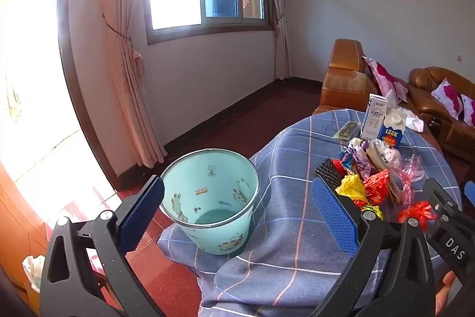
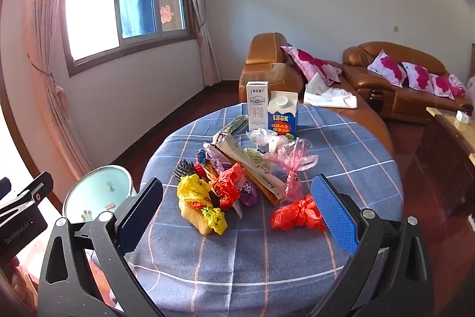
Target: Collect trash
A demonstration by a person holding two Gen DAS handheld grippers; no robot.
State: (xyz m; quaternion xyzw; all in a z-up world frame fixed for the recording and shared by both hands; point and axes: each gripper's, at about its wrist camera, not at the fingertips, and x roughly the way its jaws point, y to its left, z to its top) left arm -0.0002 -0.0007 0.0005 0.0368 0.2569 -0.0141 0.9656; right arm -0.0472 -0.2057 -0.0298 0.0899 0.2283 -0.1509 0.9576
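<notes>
The left black two-finger gripper (image 1: 237, 216) and the right black two-finger gripper (image 2: 237, 216) both hang with blue-padded jaws spread wide, gripping nothing.

The right tongs (image 2: 237, 210) are seen spread wide above the near edge of the round worktop (image 2: 356, 156), which is covered by a blue checked cloth, and nothing is held between them. A heap of crumpled wrappers (image 2: 234, 171) is piled at the worktop's middle, with a yellow bag (image 2: 196, 192) at its near left and a red bag (image 2: 297, 216) just beside the right finger. Two cartons, one white (image 2: 257, 106) and one blue (image 2: 282, 115), are stood upright, touching, toward the far edge. A pale green bin (image 2: 98, 192) is seen beyond the left edge.
</notes>
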